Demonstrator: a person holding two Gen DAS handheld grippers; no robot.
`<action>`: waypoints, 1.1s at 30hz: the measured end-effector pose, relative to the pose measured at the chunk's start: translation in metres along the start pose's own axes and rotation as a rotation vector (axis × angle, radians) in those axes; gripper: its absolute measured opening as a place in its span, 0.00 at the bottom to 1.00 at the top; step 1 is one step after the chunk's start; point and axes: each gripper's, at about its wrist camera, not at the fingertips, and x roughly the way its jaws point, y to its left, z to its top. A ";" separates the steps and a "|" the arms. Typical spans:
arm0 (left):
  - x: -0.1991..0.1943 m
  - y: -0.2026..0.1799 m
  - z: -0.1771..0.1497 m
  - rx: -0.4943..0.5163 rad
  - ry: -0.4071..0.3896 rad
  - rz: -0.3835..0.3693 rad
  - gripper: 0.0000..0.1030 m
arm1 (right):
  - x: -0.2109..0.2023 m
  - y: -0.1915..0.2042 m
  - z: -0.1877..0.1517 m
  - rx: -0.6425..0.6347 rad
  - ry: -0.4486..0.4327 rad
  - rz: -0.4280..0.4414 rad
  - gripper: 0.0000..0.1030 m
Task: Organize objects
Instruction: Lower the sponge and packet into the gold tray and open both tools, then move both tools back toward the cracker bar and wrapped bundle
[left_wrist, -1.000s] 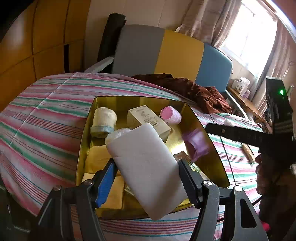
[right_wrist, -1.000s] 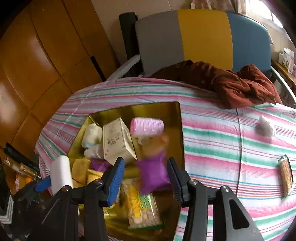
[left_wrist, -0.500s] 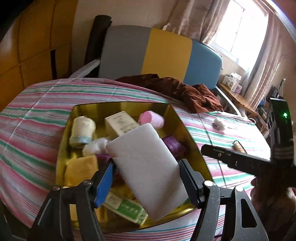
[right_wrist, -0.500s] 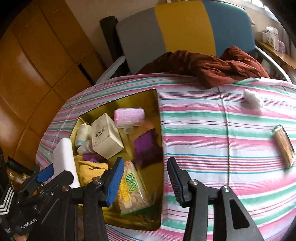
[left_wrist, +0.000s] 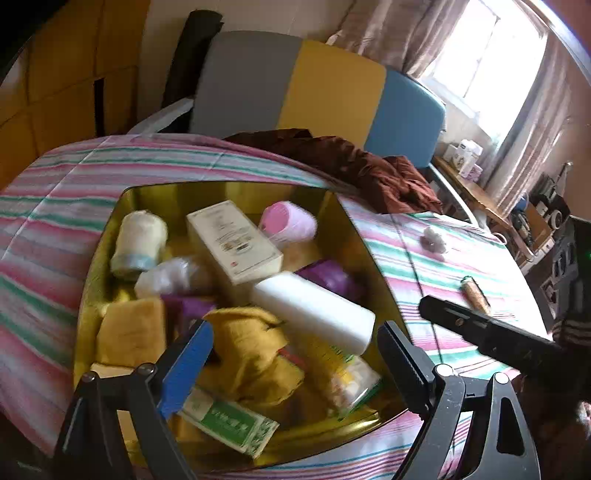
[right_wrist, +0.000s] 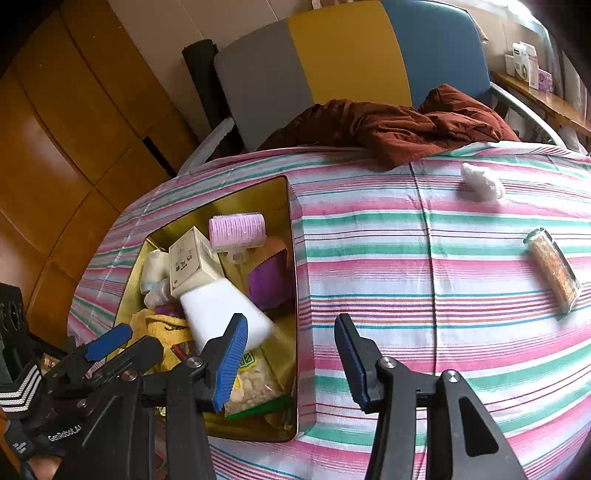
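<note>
A gold tin box (left_wrist: 354, 236) (right_wrist: 291, 280) on the striped cloth holds several items: a white block (left_wrist: 314, 310) (right_wrist: 218, 314), a cream carton (left_wrist: 232, 240), a pink roller (left_wrist: 288, 223) (right_wrist: 236, 227), a purple packet (left_wrist: 332, 277) (right_wrist: 269, 280), yellow cloths (left_wrist: 251, 350) and a snack bag (right_wrist: 251, 380). My left gripper (left_wrist: 295, 354) is open and empty above the box's near end; it also shows in the right wrist view (right_wrist: 110, 343). My right gripper (right_wrist: 288, 354) is open and empty over the box's right wall. A white wad (right_wrist: 480, 181) (left_wrist: 434, 240) and a snack tube (right_wrist: 554, 269) (left_wrist: 476, 295) lie on the cloth to the right.
A brown garment (right_wrist: 388, 125) lies at the far edge of the cloth before a grey, yellow and blue backrest (left_wrist: 314, 88). Wooden panels (right_wrist: 74, 110) stand at the left. A shelf with small boxes (left_wrist: 465, 158) is at the right, under a window.
My left gripper opened and let go of the white block, which now lies in the box. The purple packet dropped from my right gripper into the box. The right gripper drew back rightwards.
</note>
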 end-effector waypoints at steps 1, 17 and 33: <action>-0.001 0.003 -0.002 -0.008 0.001 0.003 0.88 | 0.000 0.000 -0.001 -0.001 0.001 0.000 0.48; -0.036 0.018 -0.022 0.004 -0.078 0.135 0.88 | -0.002 0.026 -0.017 -0.103 0.006 -0.023 0.53; -0.050 0.007 -0.030 0.059 -0.125 0.170 0.88 | -0.010 0.030 -0.028 -0.146 0.000 -0.055 0.53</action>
